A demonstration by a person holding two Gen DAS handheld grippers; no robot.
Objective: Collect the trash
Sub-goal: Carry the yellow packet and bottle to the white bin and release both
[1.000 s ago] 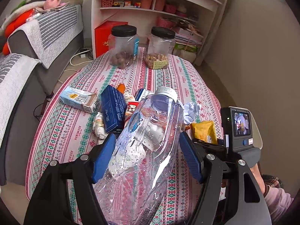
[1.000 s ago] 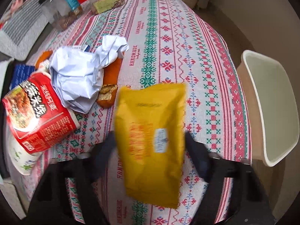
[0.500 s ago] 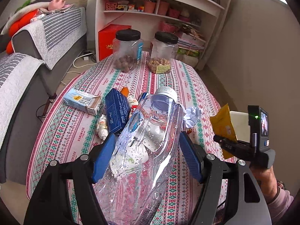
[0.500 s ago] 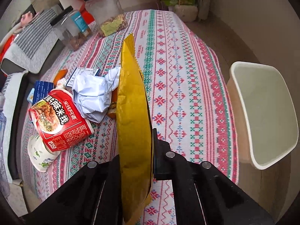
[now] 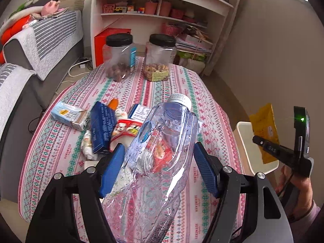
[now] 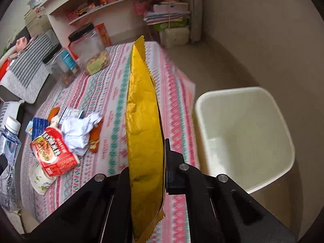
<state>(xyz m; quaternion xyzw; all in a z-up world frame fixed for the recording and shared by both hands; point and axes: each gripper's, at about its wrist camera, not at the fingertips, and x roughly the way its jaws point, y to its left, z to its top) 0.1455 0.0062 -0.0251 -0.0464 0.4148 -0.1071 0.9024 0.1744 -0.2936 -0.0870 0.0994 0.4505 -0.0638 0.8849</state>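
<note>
Since the right gripper point(image 6: 147, 174) has its jaws clamped mid-pouch point(image 6: 144, 125), it's light, floppy; left gripper point(image 5: 157, 170) jaws hug a crushable bottle point(image 5: 162, 147).

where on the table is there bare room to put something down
Bare cloth runs along the table's edge beside the white bin, and between the two jars and the litter. It is crowded around the red packet, crumpled paper and blue box.
</note>
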